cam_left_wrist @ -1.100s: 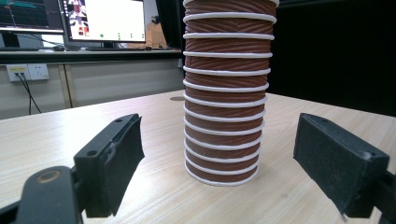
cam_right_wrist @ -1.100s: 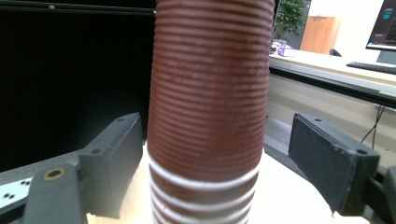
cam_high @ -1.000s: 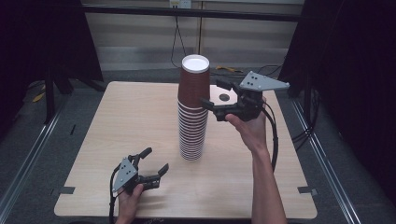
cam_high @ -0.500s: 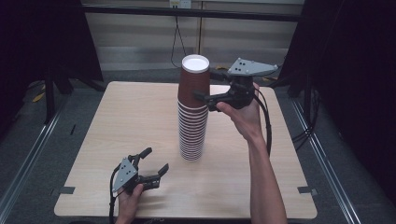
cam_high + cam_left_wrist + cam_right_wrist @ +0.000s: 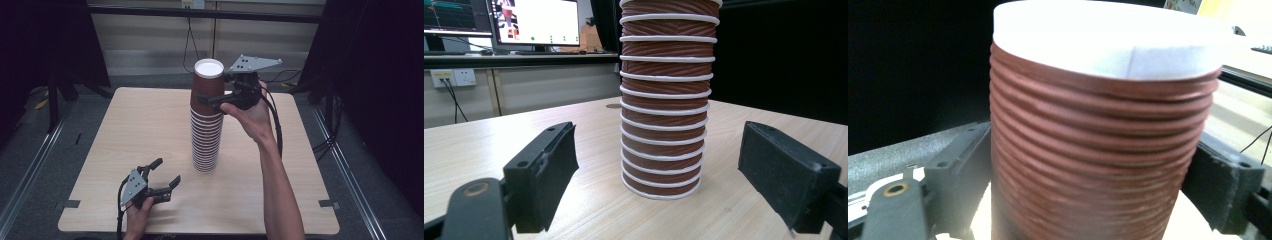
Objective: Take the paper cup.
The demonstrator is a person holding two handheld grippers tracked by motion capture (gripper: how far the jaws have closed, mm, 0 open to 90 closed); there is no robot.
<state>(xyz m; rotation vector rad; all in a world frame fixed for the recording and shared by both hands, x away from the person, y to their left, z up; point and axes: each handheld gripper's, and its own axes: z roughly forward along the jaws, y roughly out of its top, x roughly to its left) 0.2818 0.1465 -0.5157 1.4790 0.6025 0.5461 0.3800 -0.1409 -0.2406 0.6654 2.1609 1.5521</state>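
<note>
A tall stack of brown ribbed paper cups point(image 5: 205, 142) with white rims stands at the middle of the wooden table point(image 5: 125, 125). My right gripper point(image 5: 210, 96) is held level at the top of the stack, one jaw on each side of the top cup point(image 5: 207, 85). In the right gripper view the top cup point(image 5: 1098, 125) sits between the jaws with both pads against its sides. My left gripper point(image 5: 167, 170) rests near the table's front edge, left of the stack, open and holding nothing. In the left gripper view the stack point(image 5: 664, 120) stands a little beyond the spread jaws.
Black metal frame posts point(image 5: 55, 95) rise around the table, and cables point(image 5: 187, 35) hang at the back wall. Monitors point(image 5: 534, 22) stand on a desk point(image 5: 499, 55) beyond the table in the left gripper view. Light wood surrounds the stack on all sides.
My right gripper has moved up and to the left, from beside the stack's upper part to around the top cup. The left gripper and the stack have stayed where they were.
</note>
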